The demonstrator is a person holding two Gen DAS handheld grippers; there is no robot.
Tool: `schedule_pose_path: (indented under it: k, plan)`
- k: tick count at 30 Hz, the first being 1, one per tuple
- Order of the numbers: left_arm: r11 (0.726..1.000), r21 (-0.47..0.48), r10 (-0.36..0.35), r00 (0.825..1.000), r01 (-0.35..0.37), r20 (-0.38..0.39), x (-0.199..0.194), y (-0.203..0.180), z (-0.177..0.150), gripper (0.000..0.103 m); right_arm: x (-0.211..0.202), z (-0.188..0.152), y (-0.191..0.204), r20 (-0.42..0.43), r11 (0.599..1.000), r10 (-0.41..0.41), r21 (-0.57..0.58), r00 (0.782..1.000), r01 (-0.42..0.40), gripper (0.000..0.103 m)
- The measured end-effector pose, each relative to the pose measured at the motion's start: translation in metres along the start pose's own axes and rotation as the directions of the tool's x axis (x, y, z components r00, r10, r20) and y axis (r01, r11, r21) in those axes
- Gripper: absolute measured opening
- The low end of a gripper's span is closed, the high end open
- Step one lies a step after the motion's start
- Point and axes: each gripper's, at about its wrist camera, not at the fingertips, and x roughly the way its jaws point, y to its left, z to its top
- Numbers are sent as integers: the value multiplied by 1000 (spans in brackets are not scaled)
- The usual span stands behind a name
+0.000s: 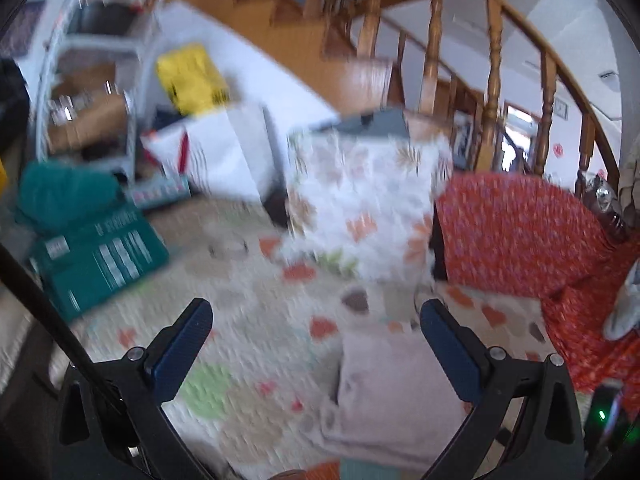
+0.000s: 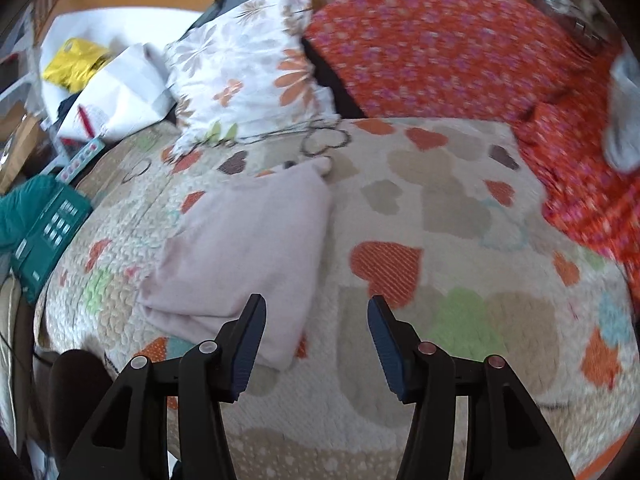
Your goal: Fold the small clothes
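A pale pink folded garment (image 2: 240, 240) lies flat on the heart-patterned quilt (image 2: 440, 200). My right gripper (image 2: 316, 320) hovers over its near right corner, open, with nothing between its fingers. In the left wrist view the same garment (image 1: 396, 392) lies low and right of centre, and my left gripper (image 1: 316, 320) stands wide open above the quilt (image 1: 256, 320). Its right finger (image 1: 448, 352) overlaps the garment's upper right edge; whether it touches the cloth I cannot tell. The left wrist view is blurred.
A flowered pillow (image 2: 248, 76) leans at the quilt's far edge beside a red patterned cover (image 2: 440, 44). A teal box (image 1: 100, 260), a white bag (image 1: 216, 152) and a yellow bag (image 1: 192, 76) sit to the left. A wooden staircase (image 1: 492, 80) rises behind.
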Motion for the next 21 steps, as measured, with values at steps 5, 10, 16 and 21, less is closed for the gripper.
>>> schedule_pose_path:
  k: [5, 10, 16, 21]
  plan:
    - [1000, -5, -4, 997, 3, -78, 18, 18, -18, 103, 61, 13, 14, -102, 1000, -10, -3, 995, 10, 48]
    - [998, 23, 67, 995, -66, -68, 18, 55, -24, 103, 137, -2, 39, -275, 998, -63, -14, 959, 62, 52]
    - [994, -6, 110, 988, -111, -107, 32, 111, -34, 103, 95, 30, 88, -147, 992, -85, -103, 985, 70, 50]
    - [996, -39, 74, 983, -82, -170, 48, 133, -38, 103, 142, 39, 148, -218, 987, -36, -160, 975, 1, 50]
